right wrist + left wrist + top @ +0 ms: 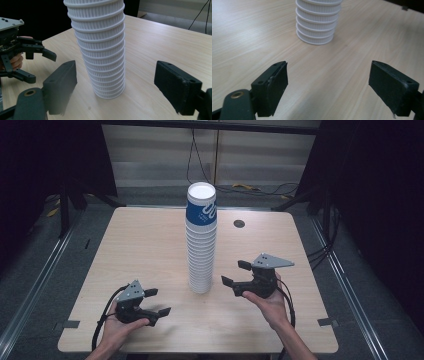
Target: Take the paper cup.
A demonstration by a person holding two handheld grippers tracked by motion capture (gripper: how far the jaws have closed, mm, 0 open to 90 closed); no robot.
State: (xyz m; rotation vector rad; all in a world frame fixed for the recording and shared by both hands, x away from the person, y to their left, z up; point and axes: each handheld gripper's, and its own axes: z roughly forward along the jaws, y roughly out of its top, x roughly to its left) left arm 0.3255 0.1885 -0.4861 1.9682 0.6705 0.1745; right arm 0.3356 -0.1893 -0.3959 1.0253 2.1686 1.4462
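One tall stack of white ribbed paper cups (202, 240), its top cup blue-banded and empty, stands mid-table on the pale wooden table (145, 250). Two grippers flank it: the left gripper (155, 302) and right gripper (235, 275) both gape open, holding nothing.

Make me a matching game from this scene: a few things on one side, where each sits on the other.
Things:
1. cup stack
2. left hand-held gripper
3. right hand-held gripper
4. dark round hole

Places:
A. table top, far right of the stack
B. near left, jaws open
C. middle of the table
D. just right of the stack's base, jaws open

Pairs: 1-C, 2-B, 3-D, 4-A
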